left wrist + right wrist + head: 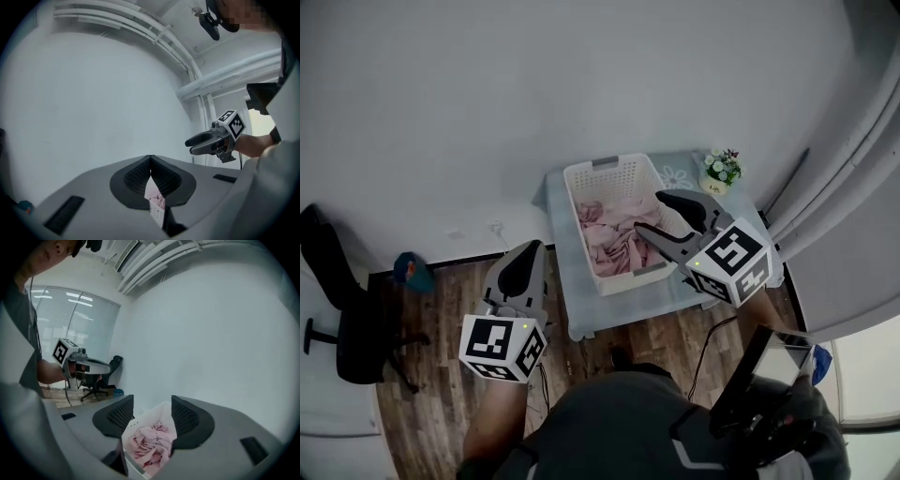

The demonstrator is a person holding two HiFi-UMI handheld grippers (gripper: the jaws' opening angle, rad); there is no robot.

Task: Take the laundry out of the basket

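A white slatted laundry basket [614, 167] stands on a small table, with crumpled pink laundry [614, 234] inside. My right gripper [651, 212] hovers over the basket's right side, open, with nothing between its jaws. In the right gripper view the gripper [151, 401] frames the basket [146, 418] and the pink laundry [150, 441] below. My left gripper [530, 246] is over the wooden floor left of the table, level and shut. In the left gripper view its tips [150, 159] meet, and a sliver of basket [157, 214] shows in the gap below them. The right gripper [190, 146] also shows there.
The table [562, 272] carries a pale blue cloth and stands against a white wall. A small flower pot [722, 169] sits at its far right corner. A black office chair [347, 309] and a blue object [411, 270] are on the floor at the left. Curtains hang at the right.
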